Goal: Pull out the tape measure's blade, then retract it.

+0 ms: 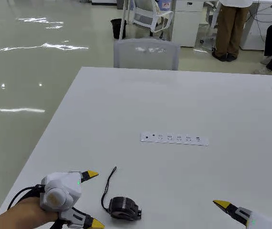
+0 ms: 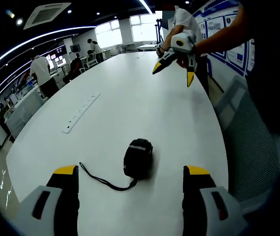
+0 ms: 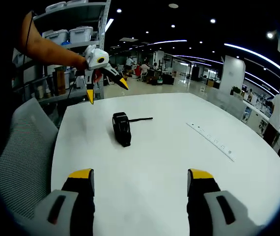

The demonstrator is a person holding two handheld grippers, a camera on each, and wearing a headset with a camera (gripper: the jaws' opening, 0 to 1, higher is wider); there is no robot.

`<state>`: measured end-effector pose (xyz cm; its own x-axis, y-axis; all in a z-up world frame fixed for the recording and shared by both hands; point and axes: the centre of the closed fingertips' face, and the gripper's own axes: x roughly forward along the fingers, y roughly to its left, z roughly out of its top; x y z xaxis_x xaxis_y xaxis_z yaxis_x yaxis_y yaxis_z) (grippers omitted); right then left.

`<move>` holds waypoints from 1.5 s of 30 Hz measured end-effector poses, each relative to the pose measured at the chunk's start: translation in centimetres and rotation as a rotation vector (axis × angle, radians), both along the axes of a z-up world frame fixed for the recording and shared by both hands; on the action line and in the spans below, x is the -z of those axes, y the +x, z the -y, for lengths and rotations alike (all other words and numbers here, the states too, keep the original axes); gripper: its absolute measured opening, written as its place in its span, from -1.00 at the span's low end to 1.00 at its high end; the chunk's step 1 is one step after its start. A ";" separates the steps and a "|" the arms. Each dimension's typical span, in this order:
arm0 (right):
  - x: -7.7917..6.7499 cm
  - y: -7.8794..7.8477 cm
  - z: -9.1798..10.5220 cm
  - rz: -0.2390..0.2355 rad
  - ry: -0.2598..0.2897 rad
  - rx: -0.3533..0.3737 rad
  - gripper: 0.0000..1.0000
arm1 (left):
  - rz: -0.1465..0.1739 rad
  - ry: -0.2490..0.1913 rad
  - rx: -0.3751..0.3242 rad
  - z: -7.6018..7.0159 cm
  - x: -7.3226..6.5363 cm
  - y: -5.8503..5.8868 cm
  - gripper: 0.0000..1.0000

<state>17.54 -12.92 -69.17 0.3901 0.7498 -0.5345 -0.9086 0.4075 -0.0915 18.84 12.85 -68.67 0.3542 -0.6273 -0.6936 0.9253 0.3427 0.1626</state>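
Left gripper (image 1: 94, 198): my jaws are spread wide with nothing between them. I hold it over the near left corner of the table, its yellow tips pointing towards the tape measure.
Right gripper (image 3: 140, 173): my jaws are just as wide apart here and grip nothing. In the head view one yellow tip comes in at the lower right, well apart from the tape measure.
Tape measure (image 1: 124, 208): a black case lying on the table close to the near edge, just beside my left gripper and not touching it. In the left gripper view it sits ahead of the jaws, in line with the gap between them.
Strap (image 1: 108, 183): a thin black cord running from the case across the table top, away from me.
Table (image 1: 198, 95): white and smooth.
Power strip (image 1: 174, 139): white, lying flat farther from me than the tape measure, well apart from it.
Chair (image 1: 146, 53): grey, standing at the table's far edge.
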 end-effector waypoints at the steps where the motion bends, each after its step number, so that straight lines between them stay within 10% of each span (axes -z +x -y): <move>1: 0.1 0.1 -0.3 -0.004 -0.003 -0.009 0.59 | -0.002 0.005 0.004 0.1 0.1 0.1 0.68; 12: -0.3 1.7 -3.6 0.010 -0.029 -0.111 0.54 | 0.004 0.069 0.039 0.6 0.6 1.9 0.61; 19: 0.7 2.0 -5.5 0.003 -0.063 -0.175 0.54 | -0.044 0.102 0.088 1.3 2.1 1.6 0.47; 21: 1.0 1.9 -6.2 0.000 -0.066 -0.193 0.53 | -0.104 0.104 0.073 1.8 2.7 1.3 0.35; 45: 3.0 2.3 -10.9 -0.010 -0.114 -0.285 0.20 | -0.185 0.192 0.127 3.8 7.2 2.5 0.06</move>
